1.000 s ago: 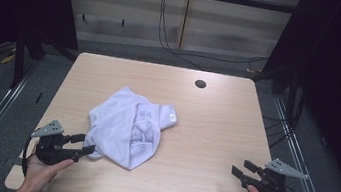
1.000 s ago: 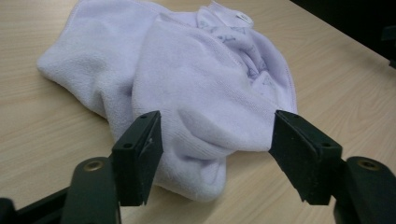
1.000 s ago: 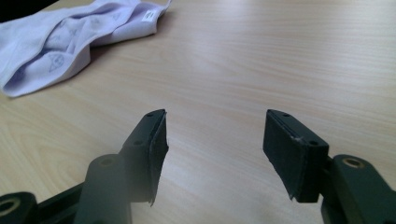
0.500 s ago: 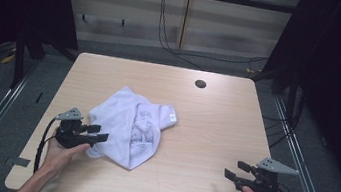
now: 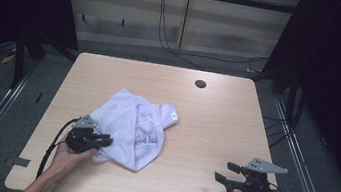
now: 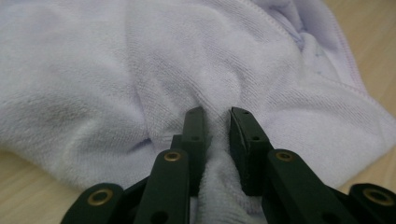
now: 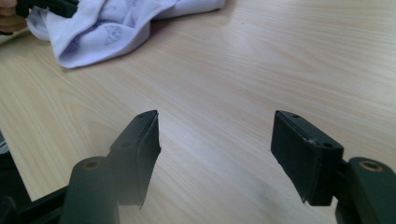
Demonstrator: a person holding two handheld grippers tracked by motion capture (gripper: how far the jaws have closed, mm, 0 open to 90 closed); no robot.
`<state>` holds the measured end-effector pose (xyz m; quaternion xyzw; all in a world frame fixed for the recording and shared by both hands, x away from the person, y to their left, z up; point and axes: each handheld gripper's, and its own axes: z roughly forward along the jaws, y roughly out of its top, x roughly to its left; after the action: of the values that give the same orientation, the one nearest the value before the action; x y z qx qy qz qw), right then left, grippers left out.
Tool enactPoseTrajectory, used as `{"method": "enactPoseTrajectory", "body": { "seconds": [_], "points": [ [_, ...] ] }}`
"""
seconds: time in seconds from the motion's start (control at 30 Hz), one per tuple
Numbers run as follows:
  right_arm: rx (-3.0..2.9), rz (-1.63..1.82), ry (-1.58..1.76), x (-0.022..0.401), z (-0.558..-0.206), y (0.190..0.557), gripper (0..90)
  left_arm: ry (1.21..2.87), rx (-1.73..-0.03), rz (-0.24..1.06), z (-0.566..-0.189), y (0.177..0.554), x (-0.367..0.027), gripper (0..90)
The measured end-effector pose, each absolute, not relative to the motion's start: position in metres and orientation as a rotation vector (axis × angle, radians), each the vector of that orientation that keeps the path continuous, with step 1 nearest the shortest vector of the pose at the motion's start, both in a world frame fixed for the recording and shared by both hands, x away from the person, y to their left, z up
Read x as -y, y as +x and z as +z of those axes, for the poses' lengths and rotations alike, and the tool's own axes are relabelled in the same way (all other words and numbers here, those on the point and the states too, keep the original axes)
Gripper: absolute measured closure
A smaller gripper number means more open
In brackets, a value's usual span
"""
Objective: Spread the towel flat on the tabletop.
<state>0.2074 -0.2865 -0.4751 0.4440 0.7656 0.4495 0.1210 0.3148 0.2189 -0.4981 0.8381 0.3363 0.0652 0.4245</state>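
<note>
Left tongs [image 5: 101,141] sit at the lower-left edge of the white towel [image 5: 134,126], left of centre in the high view. The towel lies crumpled on the surface [image 5: 214,127]. In the left gripper view the tongs [image 6: 217,116] have a ridge of towel [image 6: 140,70] pinched between the pads; the jaws have just been closing and now press the terry from both sides, so they are clenched on the cloth.

Hidden or unclear: the left hand [image 5: 71,155] and gripper body cover the towel's near-left corner in the high view, so the exact pinched edge can't be read there. The print on the towel is too small to make out. In the left gripper view the towel runs off the top and left of the frame.

Right tongs [image 5: 221,171] are at the lower right of the high view, well apart from the towel. The right gripper view shows these tongs [image 7: 215,140] spread wide with bare surface [image 7: 280,56] between them, released, holding nothing. The towel [image 7: 107,28] sits in that frame's upper left, cut off by the top edge.

Versus half a second ago: left tongs were open just beside the towel edge, now they are into the cloth. Towel outline looks unchanged. A dark round hole [image 5: 200,84] sits in the upper middle of the surface, same as before.
</note>
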Motion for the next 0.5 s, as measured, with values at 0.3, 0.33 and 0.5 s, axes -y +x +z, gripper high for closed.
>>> {"method": "enactPoseTrajectory", "body": {
  "seconds": [0.3, 0.33, 0.5],
  "points": [
    [-2.27, 1.422, 1.259, 0.255, -0.47, 0.22, 34.0, 2.162, -0.715, 0.071, -0.495, 0.285, -0.186, 76.8],
    [-2.285, 1.407, 1.224, 0.248, -0.468, 0.222, 34.0, 2.173, -0.699, 0.049, -0.493, 0.279, -0.184, 76.5],
    [-2.373, 1.382, 1.129, 0.217, -0.468, 0.237, 34.5, 2.109, -0.593, 0.024, -0.477, 0.269, -0.186, 66.5]
  ]
}}
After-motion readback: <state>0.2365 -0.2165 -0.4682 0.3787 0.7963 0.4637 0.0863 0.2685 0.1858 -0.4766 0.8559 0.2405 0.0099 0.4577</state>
